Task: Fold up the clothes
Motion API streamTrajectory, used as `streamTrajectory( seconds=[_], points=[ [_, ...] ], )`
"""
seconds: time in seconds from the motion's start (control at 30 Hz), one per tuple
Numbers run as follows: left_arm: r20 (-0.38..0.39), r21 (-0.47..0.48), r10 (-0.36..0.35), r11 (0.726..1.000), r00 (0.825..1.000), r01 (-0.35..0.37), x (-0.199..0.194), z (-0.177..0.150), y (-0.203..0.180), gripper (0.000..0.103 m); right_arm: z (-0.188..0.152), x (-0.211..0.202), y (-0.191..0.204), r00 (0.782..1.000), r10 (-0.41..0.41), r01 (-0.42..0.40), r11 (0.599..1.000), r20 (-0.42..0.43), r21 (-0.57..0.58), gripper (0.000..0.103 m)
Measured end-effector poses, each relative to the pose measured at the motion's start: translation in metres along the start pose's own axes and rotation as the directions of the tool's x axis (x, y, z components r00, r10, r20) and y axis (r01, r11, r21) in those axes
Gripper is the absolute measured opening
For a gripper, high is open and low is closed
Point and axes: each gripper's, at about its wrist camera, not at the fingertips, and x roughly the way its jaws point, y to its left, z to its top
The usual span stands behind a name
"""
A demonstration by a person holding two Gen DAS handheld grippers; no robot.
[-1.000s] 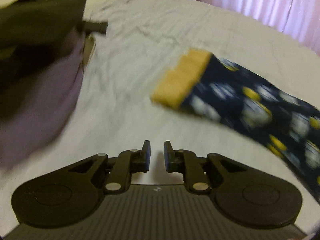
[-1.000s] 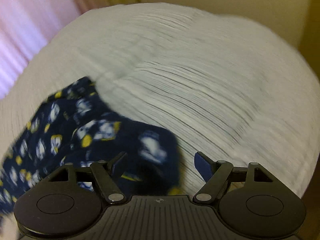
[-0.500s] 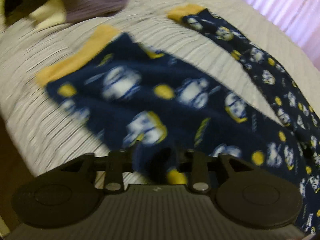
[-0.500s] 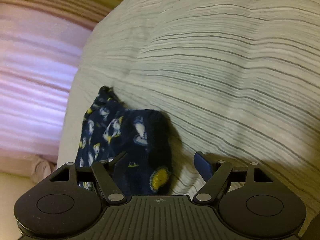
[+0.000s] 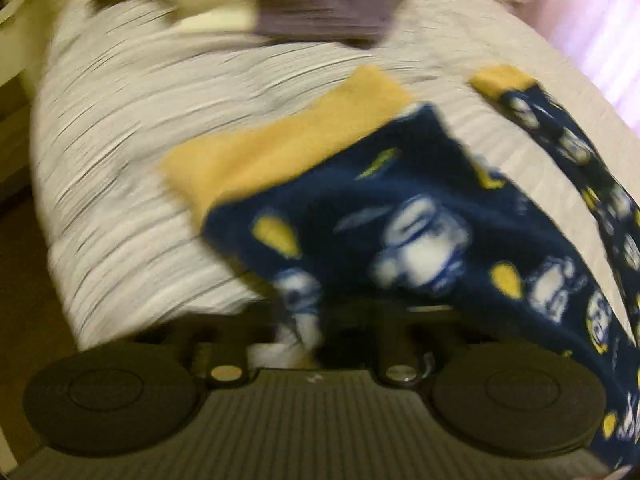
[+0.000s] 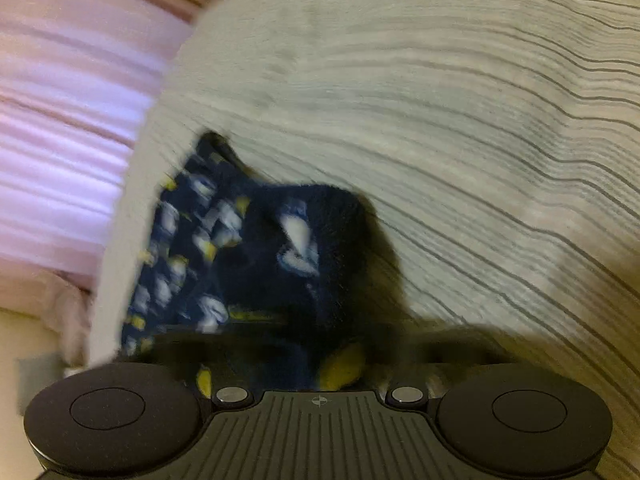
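Note:
Navy fleece pyjama trousers [image 5: 400,216] with a white and yellow print and yellow cuffs [image 5: 280,148] lie on a grey striped bedspread [image 5: 132,140]. My left gripper [image 5: 316,320] is shut on the edge of the near leg, which drapes over its fingers. The second leg [image 5: 560,140] lies to the right. In the right wrist view the bunched waist end of the trousers [image 6: 248,252] sits in my right gripper [image 6: 320,356]; its fingers are blurred and look closed on the fabric.
Dark and purple folded clothes [image 5: 320,12] lie at the far end of the bed. A pink curtain [image 6: 60,120] hangs beyond the bed. The bed's edge and brown floor [image 5: 24,280] show at the left.
My left gripper went from empty to shut on the trouser leg and has pulled it nearer. My right gripper went from open beside the waist end to closed on it.

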Motion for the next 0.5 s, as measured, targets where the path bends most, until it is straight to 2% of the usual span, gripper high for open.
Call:
streamTrajectory(
  seconds=[0.07, 0.17, 0.23, 0.3, 0.37, 0.43, 0.47, 0.5],
  points=[
    [0.063, 0.042, -0.056, 0.998, 0.996, 0.053, -0.021, 0.012, 0.002, 0.001, 0.001, -0.016, 0.012, 0.999, -0.040, 0.041, 0.998, 0.026, -0.046, 0.004],
    [0.154, 0.102, -0.153, 0.985, 0.976, 0.139, -0.060, 0.030, 0.014, 0.003, -0.001, -0.051, 0.023, 0.997, -0.048, 0.052, 0.996, 0.055, -0.078, 0.004],
    [0.098, 0.211, -0.125, 0.972, 0.987, 0.102, -0.053, 0.026, 0.019, 0.004, -0.008, -0.060, 0.024, 0.995, -0.084, 0.088, 0.991, 0.052, -0.096, 0.004],
    [-0.052, 0.285, -0.035, 0.957, 0.998, 0.048, -0.023, 0.012, 0.021, 0.005, -0.017, -0.054, 0.020, 0.987, -0.155, 0.158, 0.980, 0.032, -0.123, 0.004],
    [-0.151, 0.364, 0.020, 0.931, 0.988, 0.037, -0.006, -0.003, 0.019, 0.007, -0.021, -0.040, 0.008, 0.972, -0.234, 0.234, 0.969, 0.010, -0.082, 0.004],
    [-0.131, 0.426, 0.030, 0.904, 0.991, 0.029, -0.014, -0.007, 0.018, 0.014, -0.020, -0.036, 0.002, 0.963, -0.269, 0.269, 0.962, -0.003, -0.050, 0.005],
    [-0.129, 0.434, 0.031, 0.900, 0.991, 0.029, -0.020, -0.005, 0.022, 0.020, -0.020, -0.038, 0.006, 0.956, -0.293, 0.293, 0.953, 0.011, -0.074, 0.023],
    [-0.126, 0.431, 0.033, 0.902, 0.991, 0.025, -0.025, 0.000, 0.027, 0.020, -0.020, -0.040, 0.010, 0.949, -0.315, 0.316, 0.944, 0.026, -0.098, 0.044]
  ],
)
